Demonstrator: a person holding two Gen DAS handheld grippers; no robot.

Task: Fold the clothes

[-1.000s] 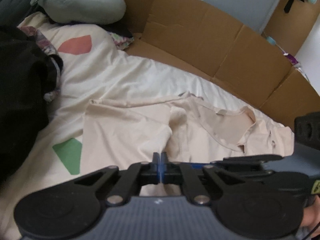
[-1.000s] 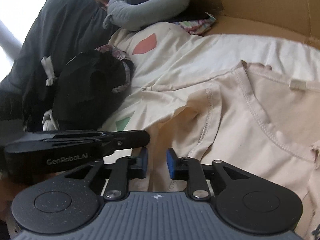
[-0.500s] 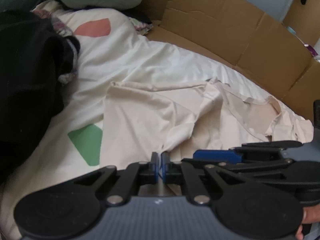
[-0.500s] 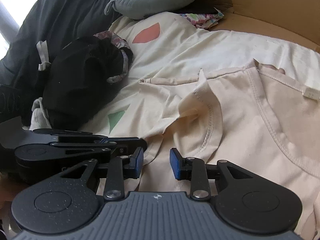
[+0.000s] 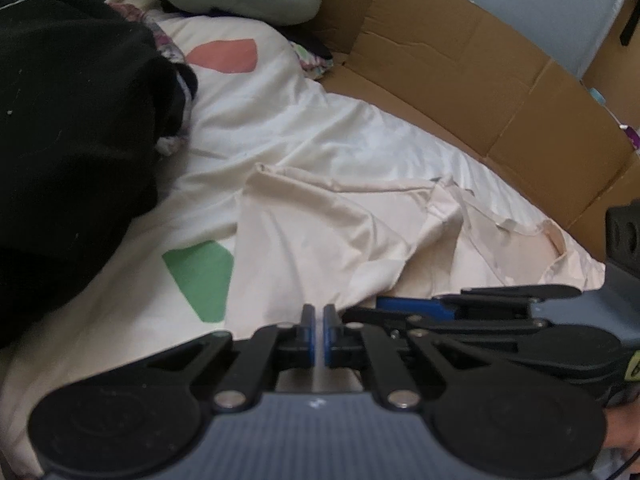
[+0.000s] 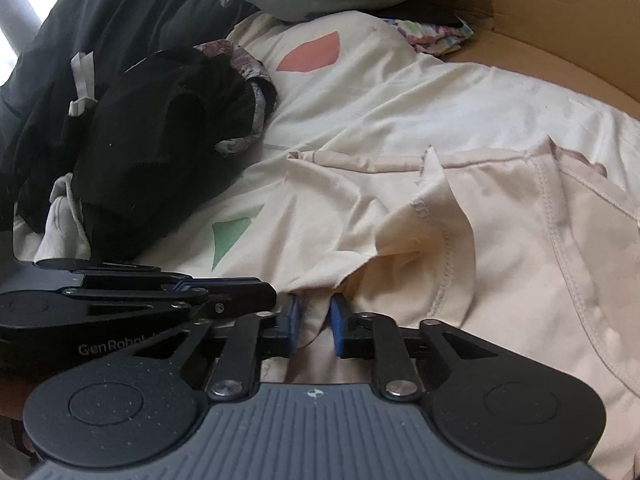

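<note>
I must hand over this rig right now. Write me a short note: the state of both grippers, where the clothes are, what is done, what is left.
Left gripper: shut, pinching the near edge of the beige T-shirt.
Right gripper: jaws closing on a fold of the same shirt's near edge, cloth between them.
The two grippers are side by side at the same edge.
Shirt: lies rumpled on the cream sheet, neckline to the right, one sleeve bunched.
Black garment pile: at the left, untouched.
Done: edge gathered; no neat fold yet.
Left: secure the right grip, smooth and fold the shirt, then probably the pile.
</note>
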